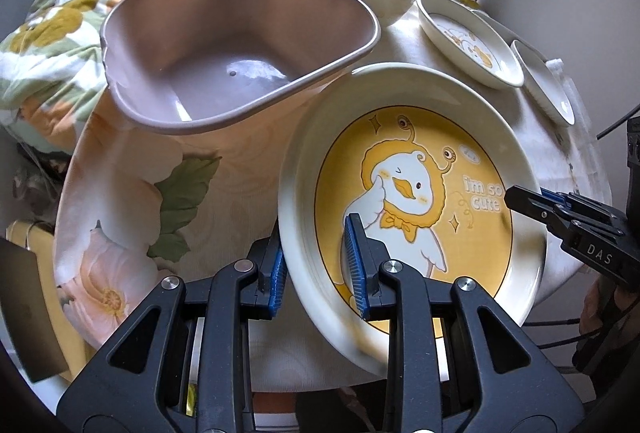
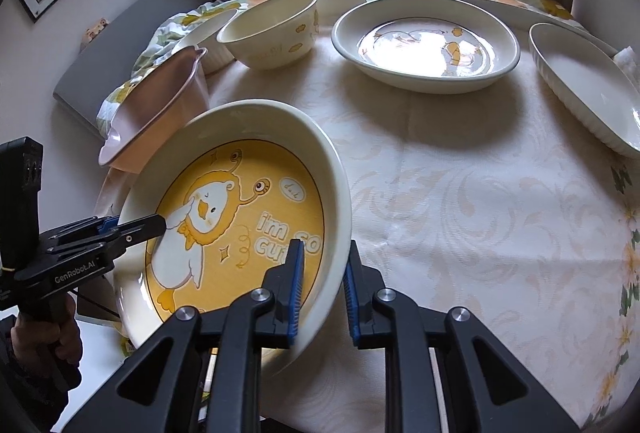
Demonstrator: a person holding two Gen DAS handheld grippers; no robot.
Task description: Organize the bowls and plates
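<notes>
Both tools are clamping the yellow duck plate [image 1: 412,201] by its rim: the left tool [image 1: 316,269] is pinching the near left edge, the right tool [image 2: 322,293] the opposite edge, each with one pad inside and one outside. Tilted, the plate is hovering over the tabletop [image 2: 460,201], overlapping the mauve basin [image 1: 240,45]. Farther back are sitting cream bowls [image 2: 272,29] and a shallow dish [image 2: 424,41].

Two close wrist cameras look steeply down from opposite rims of one duck plate [image 1: 420,193] [image 2: 240,225].
</notes>
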